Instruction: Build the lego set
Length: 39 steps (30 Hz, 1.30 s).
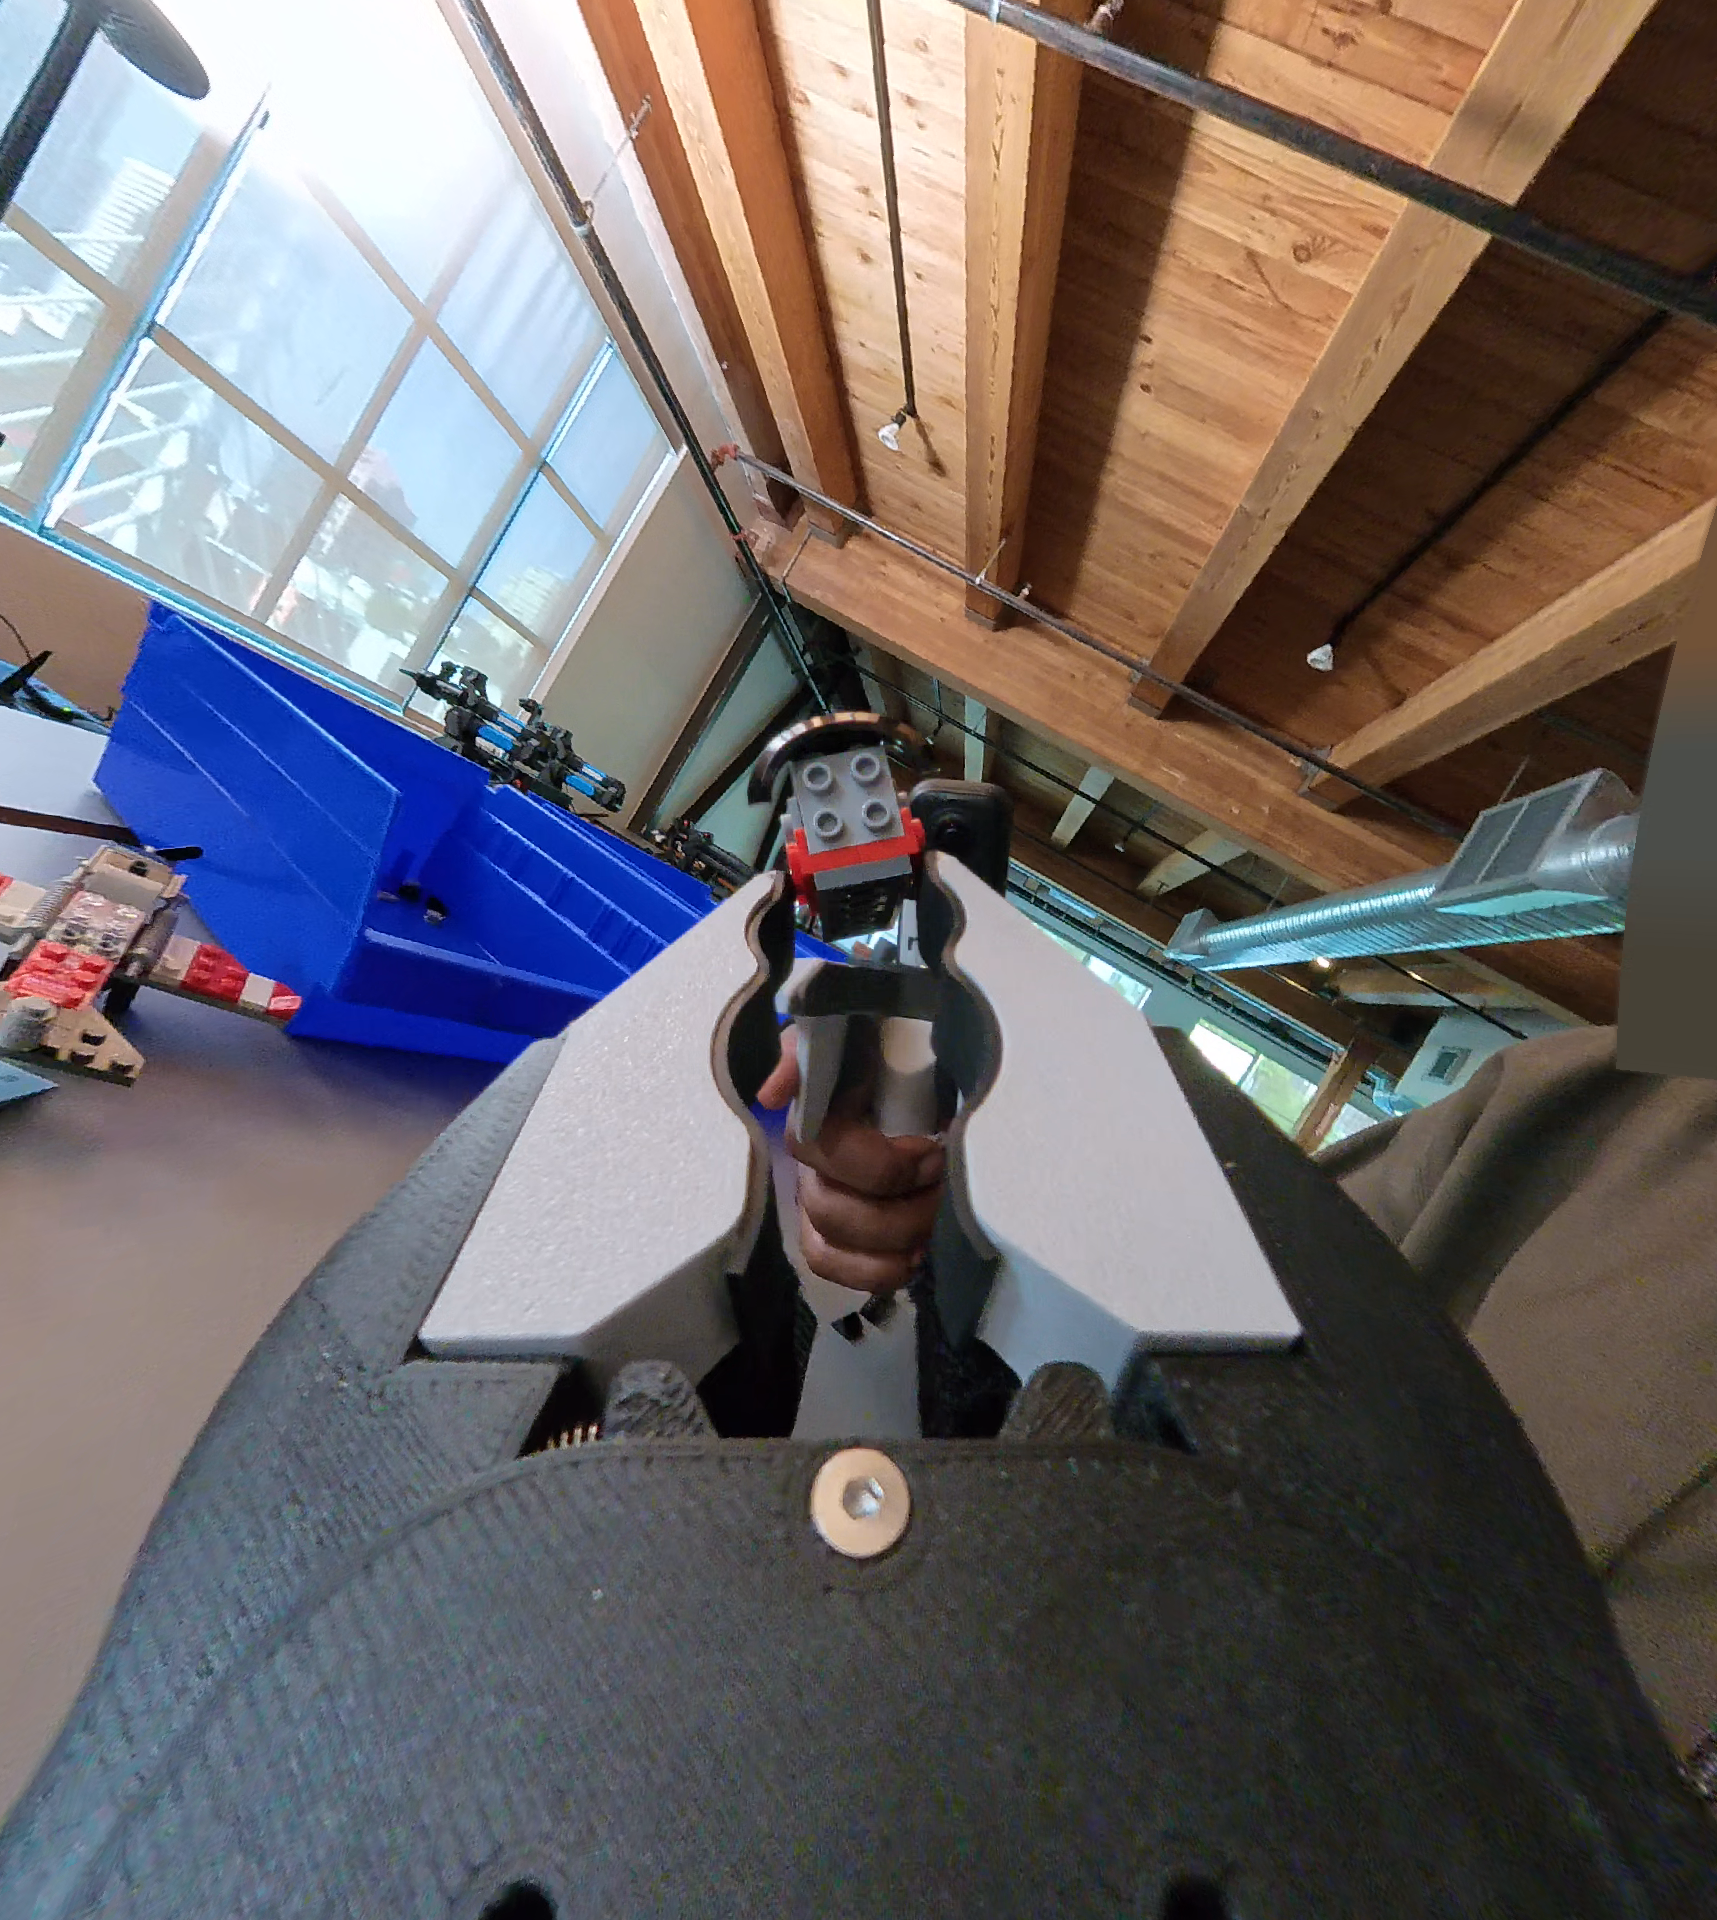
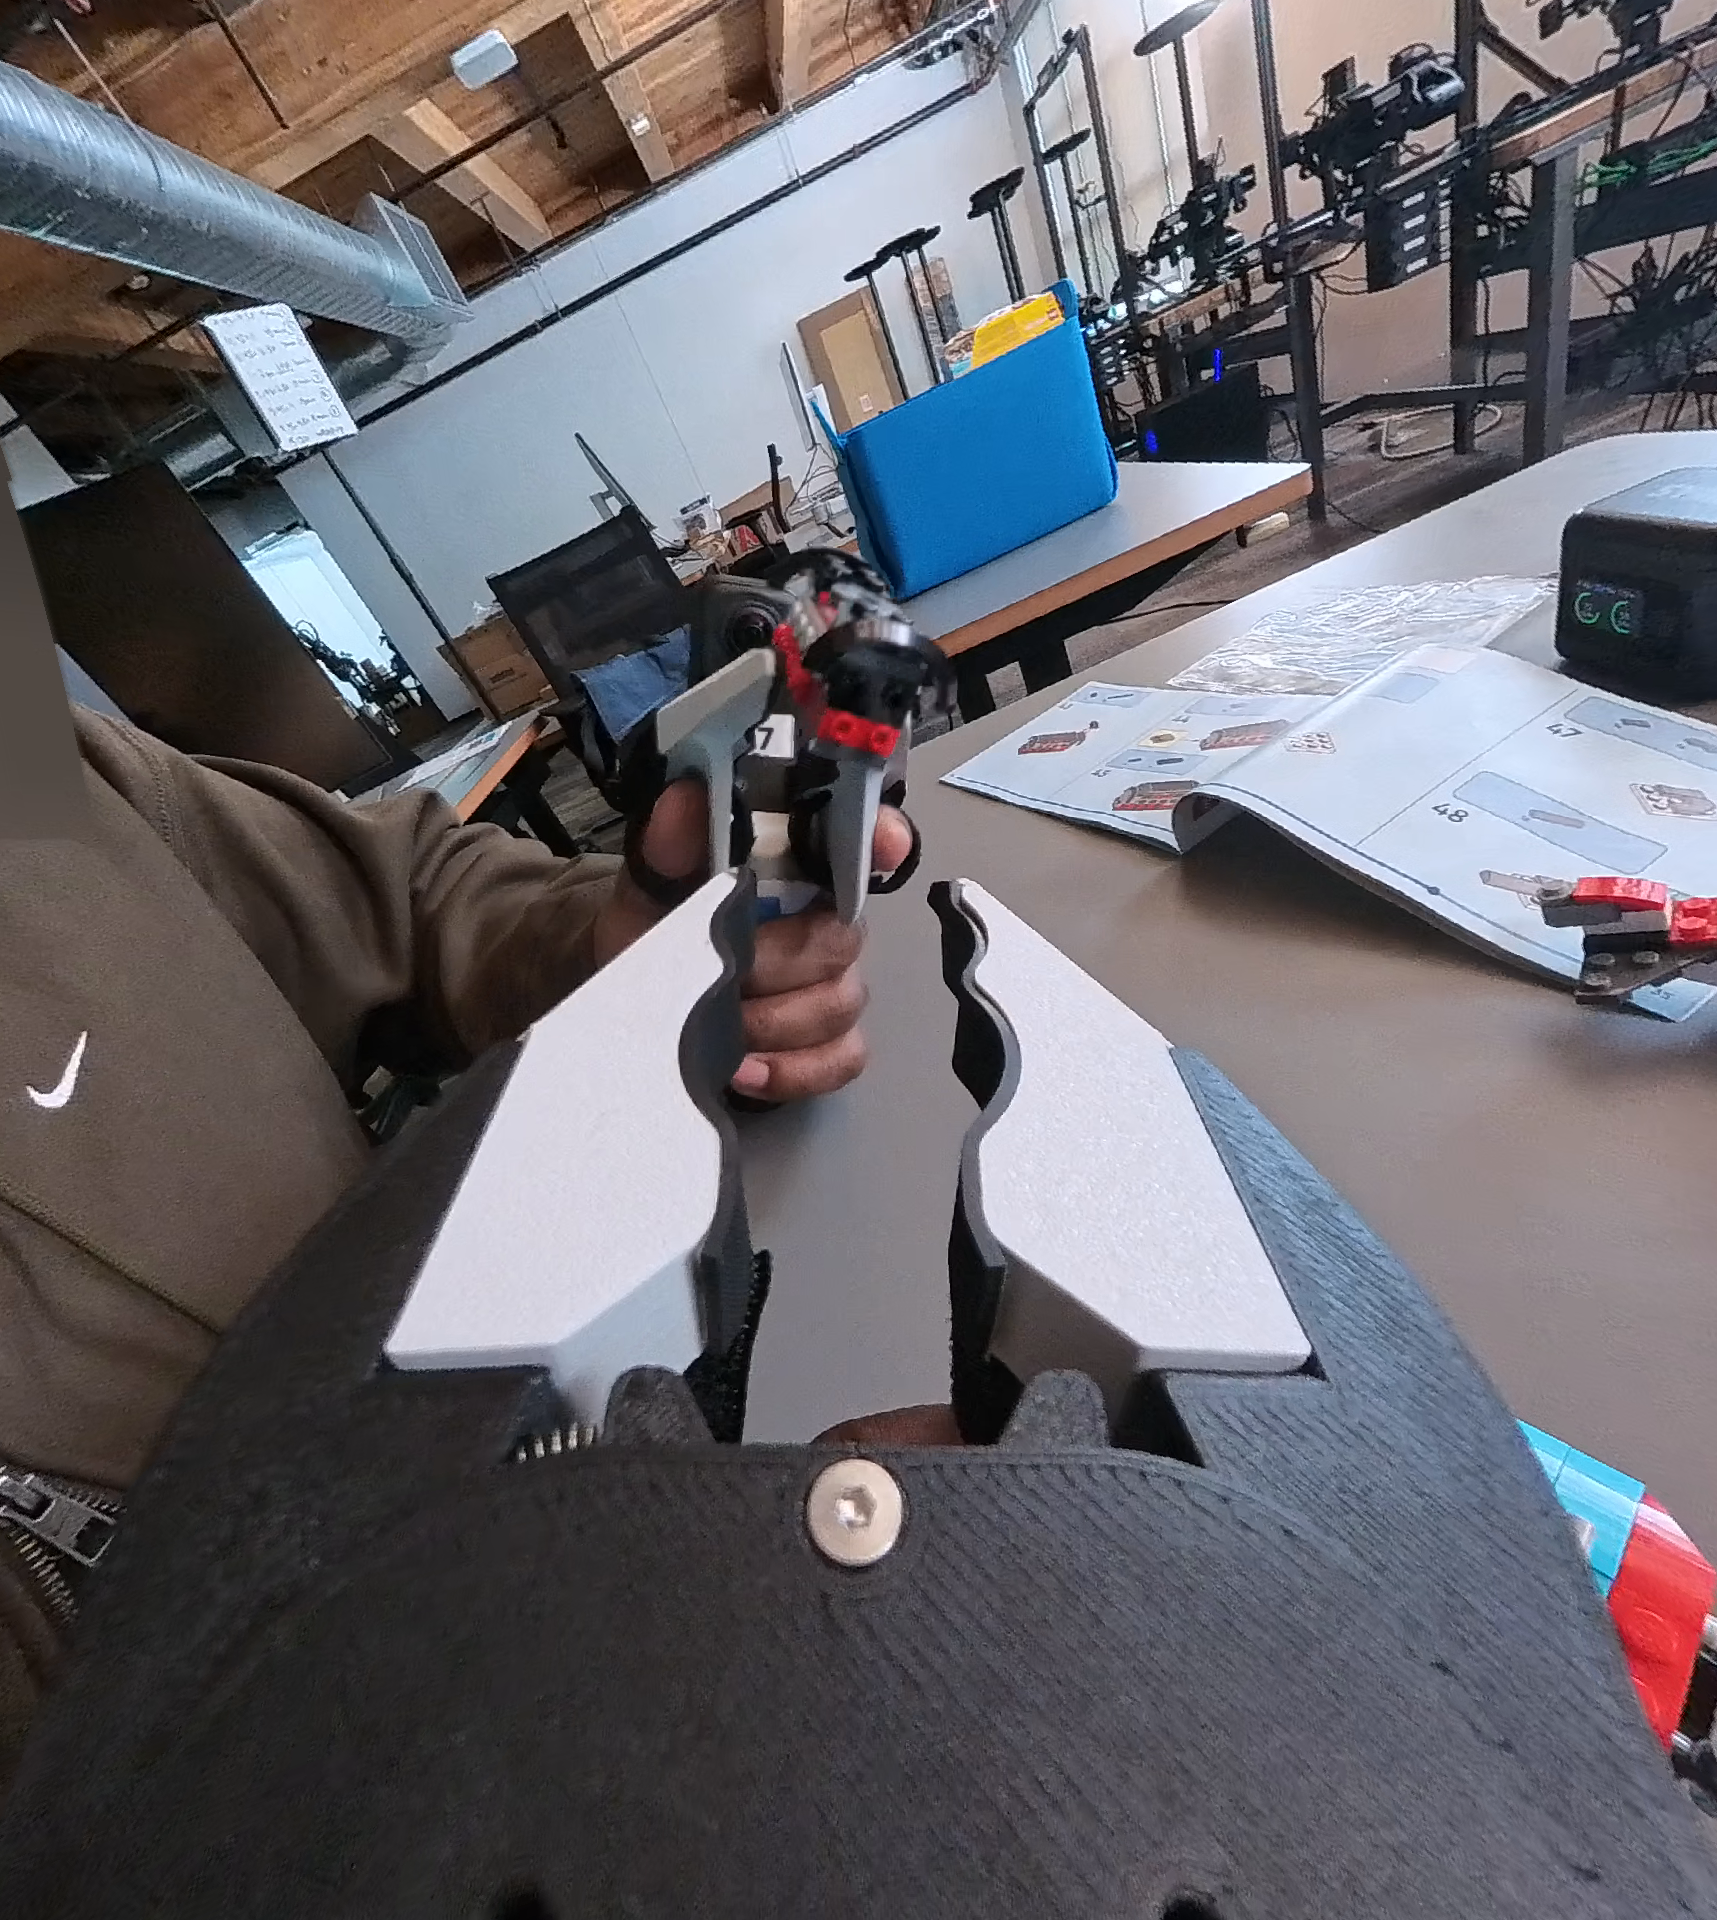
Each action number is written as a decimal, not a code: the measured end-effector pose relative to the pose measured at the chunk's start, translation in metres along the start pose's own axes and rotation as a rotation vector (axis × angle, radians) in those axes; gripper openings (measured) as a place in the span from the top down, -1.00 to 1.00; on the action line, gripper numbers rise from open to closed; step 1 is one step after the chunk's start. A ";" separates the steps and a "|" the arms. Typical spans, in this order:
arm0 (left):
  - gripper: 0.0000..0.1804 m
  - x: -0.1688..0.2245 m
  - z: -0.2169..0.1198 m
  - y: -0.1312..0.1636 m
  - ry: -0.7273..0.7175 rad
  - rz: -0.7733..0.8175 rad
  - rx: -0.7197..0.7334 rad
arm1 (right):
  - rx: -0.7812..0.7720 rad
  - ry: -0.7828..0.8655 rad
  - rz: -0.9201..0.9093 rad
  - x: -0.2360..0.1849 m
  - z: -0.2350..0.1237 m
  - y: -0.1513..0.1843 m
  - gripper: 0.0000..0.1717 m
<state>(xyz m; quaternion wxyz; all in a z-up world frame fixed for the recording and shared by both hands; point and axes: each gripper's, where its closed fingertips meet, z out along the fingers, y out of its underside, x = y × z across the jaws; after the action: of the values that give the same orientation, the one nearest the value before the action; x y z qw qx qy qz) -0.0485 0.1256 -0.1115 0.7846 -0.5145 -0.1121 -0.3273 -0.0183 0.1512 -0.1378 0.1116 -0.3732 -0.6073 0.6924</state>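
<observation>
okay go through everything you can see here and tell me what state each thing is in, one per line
Left gripper: shut on a small brick assembly, raised off the table.
Right gripper: open, nothing between its fingers.
Booklet: lying open on the table.
Brick plane: partly built, resting on the table.
Blue bin: open.

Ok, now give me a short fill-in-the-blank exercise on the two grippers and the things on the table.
1. The left gripper clamps a small brick assembly whose studded top plate is ____ in colour.
2. The right gripper has its jaws ____, with nothing between them.
3. The big bin behind the winged brick model on the table is ____ in colour.

Missing words: grey; open; blue.
</observation>
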 end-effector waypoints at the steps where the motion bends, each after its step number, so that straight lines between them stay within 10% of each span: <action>1: 0.73 -0.001 -0.001 -0.002 -0.007 -0.002 0.007 | -0.001 0.001 -0.002 0.000 0.000 0.000 0.57; 39: 0.73 0.018 0.004 0.005 0.084 0.203 -0.054 | 0.003 0.001 -0.036 -0.007 -0.007 -0.014 0.56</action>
<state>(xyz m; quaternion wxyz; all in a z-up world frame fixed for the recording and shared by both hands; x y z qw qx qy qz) -0.0313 0.1234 -0.1042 0.8035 -0.5300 -0.0174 -0.2704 -0.0128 0.1553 -0.1224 0.1249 -0.3622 -0.6130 0.6910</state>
